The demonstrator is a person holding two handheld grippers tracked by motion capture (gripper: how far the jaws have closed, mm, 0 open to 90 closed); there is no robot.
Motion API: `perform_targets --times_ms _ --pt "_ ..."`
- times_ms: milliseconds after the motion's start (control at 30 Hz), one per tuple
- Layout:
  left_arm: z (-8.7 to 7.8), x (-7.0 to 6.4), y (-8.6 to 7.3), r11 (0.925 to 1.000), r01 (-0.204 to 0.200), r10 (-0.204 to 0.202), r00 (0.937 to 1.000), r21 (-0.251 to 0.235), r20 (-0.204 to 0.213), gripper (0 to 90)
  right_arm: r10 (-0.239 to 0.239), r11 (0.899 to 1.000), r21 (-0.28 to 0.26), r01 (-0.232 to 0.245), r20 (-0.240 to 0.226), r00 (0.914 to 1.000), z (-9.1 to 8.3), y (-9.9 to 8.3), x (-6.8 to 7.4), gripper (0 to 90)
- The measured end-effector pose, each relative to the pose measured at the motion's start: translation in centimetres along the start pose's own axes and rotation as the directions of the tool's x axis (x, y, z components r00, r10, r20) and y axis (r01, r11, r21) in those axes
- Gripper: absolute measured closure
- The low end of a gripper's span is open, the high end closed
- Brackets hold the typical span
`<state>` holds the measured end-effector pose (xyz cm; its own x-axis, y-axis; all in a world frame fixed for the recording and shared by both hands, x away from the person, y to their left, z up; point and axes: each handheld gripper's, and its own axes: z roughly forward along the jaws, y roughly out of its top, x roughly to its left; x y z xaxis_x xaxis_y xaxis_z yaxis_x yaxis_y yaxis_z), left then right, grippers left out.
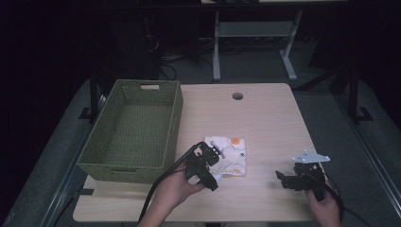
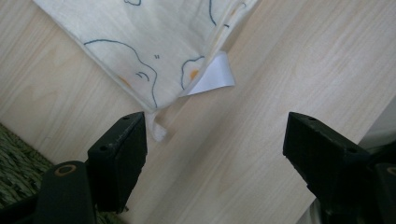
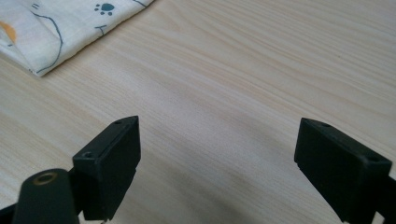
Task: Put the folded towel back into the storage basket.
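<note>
A lab or test room, dimly lit. A pale wood table [image 1: 265, 113] with a cable hole [image 1: 237, 96] stands on grey floor well beyond the jaws, with loose cables [image 1: 165, 56] and a metal desk frame [image 1: 255, 33] behind.

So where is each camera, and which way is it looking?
High view: sits above the person's side, looking forward and down on the table, the basket, the cloth; both hands and the left hand-held gripper and right hand-held gripper show.
Left gripper view: rides the left hand-held gripper, looking down at the cloth's corner; its open jaws show.
Right gripper view: rides the right hand-held gripper, looking across bare table; its open jaws show.
All three share the cloth and table.
</note>
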<state>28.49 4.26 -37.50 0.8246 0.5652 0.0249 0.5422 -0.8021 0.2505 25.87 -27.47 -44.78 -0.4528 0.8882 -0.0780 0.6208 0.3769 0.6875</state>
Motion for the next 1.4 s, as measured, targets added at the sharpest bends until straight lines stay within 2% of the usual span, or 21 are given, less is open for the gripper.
perform_targets --times_ms 433,867,1300,1400 --pt "0.3 1.0 1.3 0.9999 0.014 -0.014 0.9999 0.004 -0.004 23.1 0.001 1.000 0.000 -0.001 -0.007 1.0000 0.2 0.0 -0.1 14.3" --pt "1.0 2.5 4.0 0.9992 0.040 -0.040 0.9992 0.006 -0.006 23.6 -0.011 1.000 0.002 0.011 -0.012 0.9999 0.4 0.3 0.3 14.3" --pt "3.3 3.8 7.2 0.9948 0.096 -0.096 0.9954 0.035 0.000 23.8 -0.009 1.000 -0.007 0.009 -0.013 0.9999 0.2 0.3 0.1 14.4" --pt "3.6 3.9 7.4 0.9944 0.098 -0.098 0.9951 0.040 0.003 23.8 -0.008 1.000 -0.009 0.008 -0.014 0.9999 0.2 0.3 0.0 14.4"
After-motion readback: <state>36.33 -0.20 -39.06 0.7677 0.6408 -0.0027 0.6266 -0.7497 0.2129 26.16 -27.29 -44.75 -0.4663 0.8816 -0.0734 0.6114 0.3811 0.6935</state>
